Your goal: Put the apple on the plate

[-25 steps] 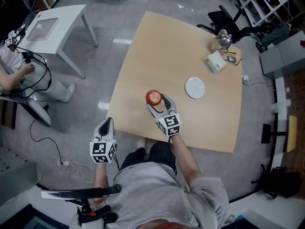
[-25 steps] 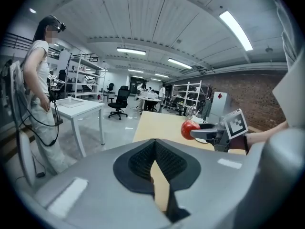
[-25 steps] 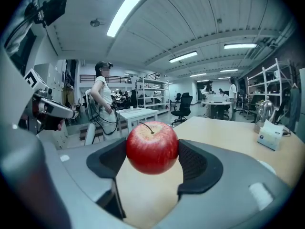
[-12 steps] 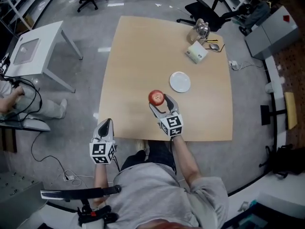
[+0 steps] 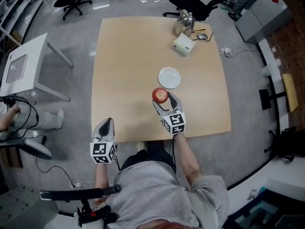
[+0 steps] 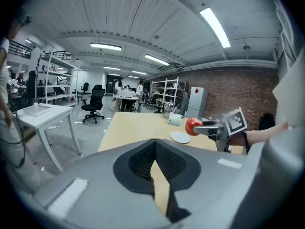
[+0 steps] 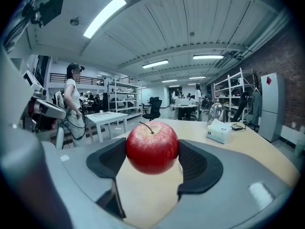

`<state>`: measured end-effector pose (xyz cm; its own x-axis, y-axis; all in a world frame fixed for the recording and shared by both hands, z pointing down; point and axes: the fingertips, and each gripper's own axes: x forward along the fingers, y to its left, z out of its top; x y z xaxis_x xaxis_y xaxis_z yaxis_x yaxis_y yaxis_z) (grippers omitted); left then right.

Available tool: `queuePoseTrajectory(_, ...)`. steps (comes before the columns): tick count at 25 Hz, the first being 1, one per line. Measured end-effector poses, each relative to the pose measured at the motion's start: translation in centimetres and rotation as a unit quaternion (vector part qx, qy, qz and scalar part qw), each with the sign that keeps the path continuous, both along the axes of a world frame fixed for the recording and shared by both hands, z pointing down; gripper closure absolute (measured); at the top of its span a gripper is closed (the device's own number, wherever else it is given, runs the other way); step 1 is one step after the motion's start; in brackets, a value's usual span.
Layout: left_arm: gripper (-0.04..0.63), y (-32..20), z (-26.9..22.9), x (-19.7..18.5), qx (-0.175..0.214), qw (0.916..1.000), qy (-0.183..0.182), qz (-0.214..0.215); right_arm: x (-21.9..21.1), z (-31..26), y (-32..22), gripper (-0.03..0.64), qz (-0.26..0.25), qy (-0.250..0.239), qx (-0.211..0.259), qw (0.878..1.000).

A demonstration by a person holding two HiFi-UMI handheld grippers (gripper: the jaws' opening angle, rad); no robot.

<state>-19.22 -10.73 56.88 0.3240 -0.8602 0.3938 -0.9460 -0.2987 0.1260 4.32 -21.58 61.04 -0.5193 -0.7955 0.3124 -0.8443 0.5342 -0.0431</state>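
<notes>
White round plate (image 5: 169, 78) lay bare on pale wood tbl (image 5: 124, 56). Apple (image 5: 160, 95): red, glossy, speckled, stem up. It was clamped betw. dark ribbed pads (image 7: 198, 163) of R gripper (image 5: 163, 100) and held off tbl just beside plate's near rim, not touching it. L gripper (image 5: 106, 123): fingers together, hung off tbl's near edge. Vs 0.5 s earlier: apple + R gripper nearer plate; L gripper approx. same spot; plate stayed bare.
</notes>
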Motion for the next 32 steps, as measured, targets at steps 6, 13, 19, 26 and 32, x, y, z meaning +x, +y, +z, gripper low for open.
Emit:
queuePoseTrajectory(6, 0.575, -1.3, -0.1, 1.9, -0.004, 0.9998, -0.004, 0.022, 2.9, 0.0, -0.7, 0.266, 0.026, 0.000, -0.002, 1.000)
queuePoseTrajectory(13, 0.575, -2.3, 0.0, 3.6, -0.009, 0.9995, -0.011, 0.029, 5.4, 1.4, -1.8, 0.266, 0.043, 0.002, -0.010, 0.999)
queuePoseTrajectory(19, 0.575, -3.3, 0.5, 3.6, -0.021, 0.9994, -0.017, 0.022, 6.1, 2.7, -3.3, 0.265, 0.044, 0.004, -0.020, 0.999)
queuePoseTrajectory(26, 0.575, -5.3, 1.6, 4.4, -0.035, 0.9991, -0.020, 0.015, 7.1, 4.6, -6.2, 0.266, 0.042, 0.003, -0.028, 0.999)
queuePoseTrajectory(32, 0.575, -7.1, 2.5, 5.7, -0.045, 0.9986, -0.021, 0.016, 8.1, 6.0, -8.3, 0.265, 0.041, 0.003, -0.039, 0.998)
